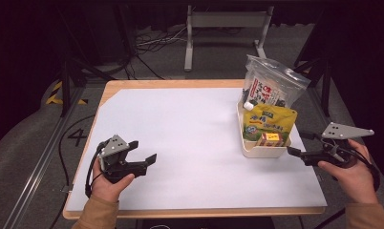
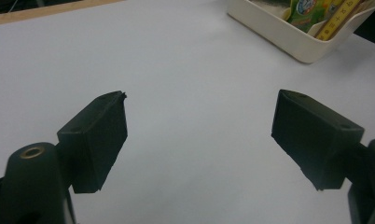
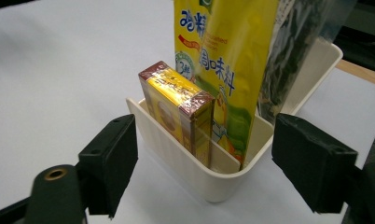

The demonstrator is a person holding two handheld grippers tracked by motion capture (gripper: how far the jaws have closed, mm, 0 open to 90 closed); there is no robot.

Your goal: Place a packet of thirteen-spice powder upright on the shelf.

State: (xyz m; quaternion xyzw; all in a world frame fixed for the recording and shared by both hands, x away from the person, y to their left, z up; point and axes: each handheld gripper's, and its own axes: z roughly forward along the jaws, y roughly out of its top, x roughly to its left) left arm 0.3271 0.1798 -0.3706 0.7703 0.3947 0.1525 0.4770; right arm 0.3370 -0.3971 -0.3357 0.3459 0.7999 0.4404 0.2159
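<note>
the small yellow box wrapped in clear film with reddish-brown ends [image 3: 178, 109] stands upright in the near end of the cream plastic bin [image 3: 213, 179], touching the bin's front wall, with the tall yellow printed pouch [image 3: 223, 56] leaning just behind it. in the high view the same bin [image 1: 264, 151] sits at the right side of the white tabletop [image 1: 180, 138], and behind the pouch stands a clear bag with dark contents and a red-and-white label [image 1: 271, 86].

my right tool [image 3: 204, 154] faces the bin's near corner with its jaws spread wide on either side of it, pads clear of the box and the rim, so it grips nothing. my left tool [image 2: 199, 135] hangs over bare tabletop well apart from the bin, jaws also wide and empty.

i judge the job barely begun: all three items are in the bin, none lifted. what is left, as i read it, is to ease forward, close on the box and draw it up and out.
</note>
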